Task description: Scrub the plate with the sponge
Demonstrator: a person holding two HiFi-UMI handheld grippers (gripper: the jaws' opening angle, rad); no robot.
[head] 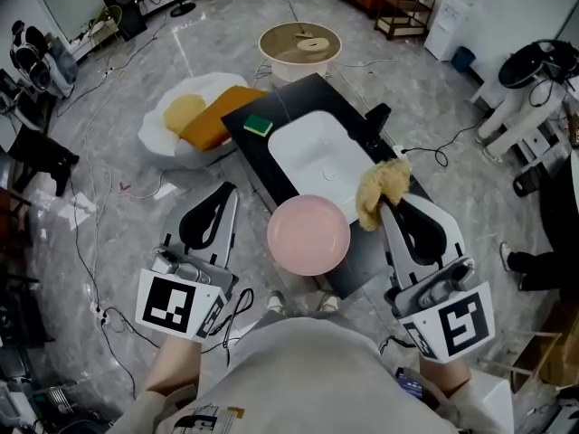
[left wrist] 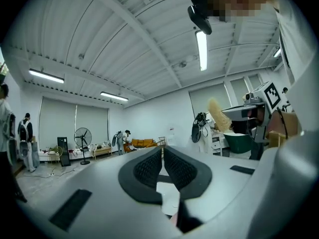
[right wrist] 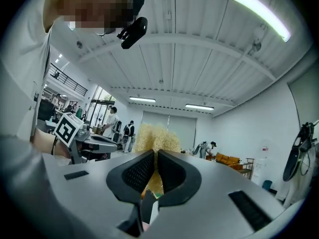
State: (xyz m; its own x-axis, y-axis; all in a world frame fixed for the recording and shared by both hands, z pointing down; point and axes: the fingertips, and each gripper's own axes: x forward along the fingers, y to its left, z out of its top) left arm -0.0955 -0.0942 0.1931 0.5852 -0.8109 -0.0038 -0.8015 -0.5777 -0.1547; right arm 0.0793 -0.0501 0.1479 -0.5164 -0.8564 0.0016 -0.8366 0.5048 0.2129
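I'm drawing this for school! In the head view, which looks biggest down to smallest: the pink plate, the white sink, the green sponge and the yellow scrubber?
1. white sink
2. pink plate, only a little smaller; it sits nearer the camera, so these two are unsure
3. yellow scrubber
4. green sponge

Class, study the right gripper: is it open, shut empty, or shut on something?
The right gripper is shut on the yellow sponge: its own view shows the jaws pinching it, the fluffy top sticking out beyond them.
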